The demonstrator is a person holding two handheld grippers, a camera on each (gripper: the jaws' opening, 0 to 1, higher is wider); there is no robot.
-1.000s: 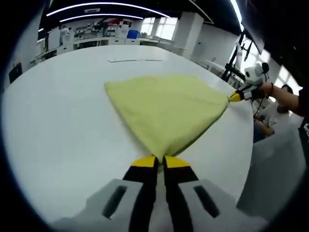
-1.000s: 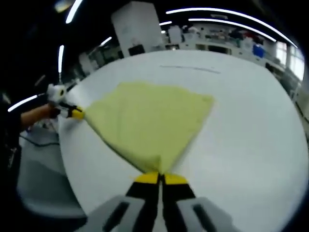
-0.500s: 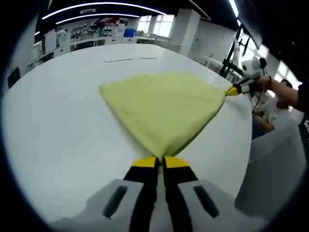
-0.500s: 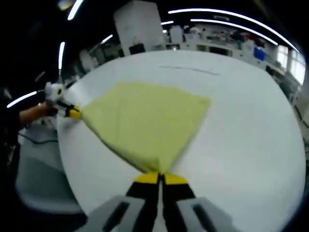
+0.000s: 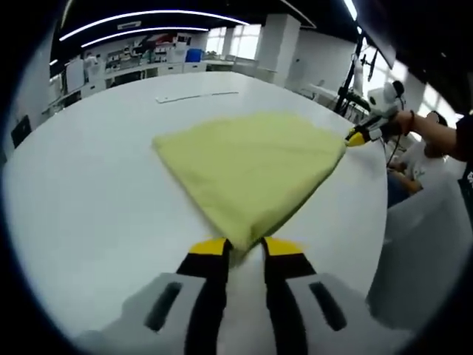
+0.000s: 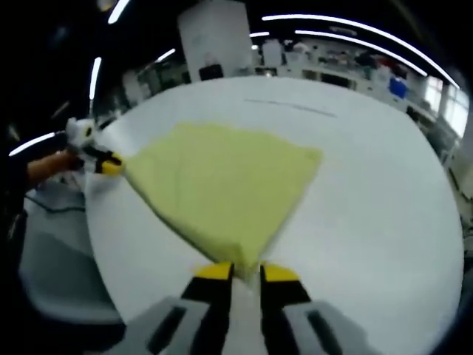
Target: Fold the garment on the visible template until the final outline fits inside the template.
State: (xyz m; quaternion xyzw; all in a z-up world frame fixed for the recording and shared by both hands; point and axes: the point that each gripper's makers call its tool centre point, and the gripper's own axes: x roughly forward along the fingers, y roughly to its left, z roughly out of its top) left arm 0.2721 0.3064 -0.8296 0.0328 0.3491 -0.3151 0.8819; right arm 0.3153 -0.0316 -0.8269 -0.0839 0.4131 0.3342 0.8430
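Observation:
A yellow-green garment (image 5: 251, 166) lies folded and flat on the white table (image 5: 89, 192), its outline roughly a diamond. My left gripper (image 5: 245, 248) stands open, its yellow-tipped jaws a little apart on either side of the garment's near corner. The right gripper (image 5: 358, 137) comes in at the garment's right corner, with a hand behind it. In the right gripper view the garment (image 6: 222, 181) also points a corner at my right gripper (image 6: 247, 271), which is open around that corner. The left gripper (image 6: 109, 166) sits at the garment's left corner there.
A thin dark line (image 5: 196, 96) marks the table beyond the garment, also seen as a faint line (image 6: 292, 106) in the right gripper view. The table edge (image 5: 384, 222) drops off at the right. A seated person (image 5: 421, 166) is past that edge. Lab benches line the background.
Both grippers have gone from shut on the garment's corners to open, jaws now slightly apart. The garment has settled flat; the views shifted a little.

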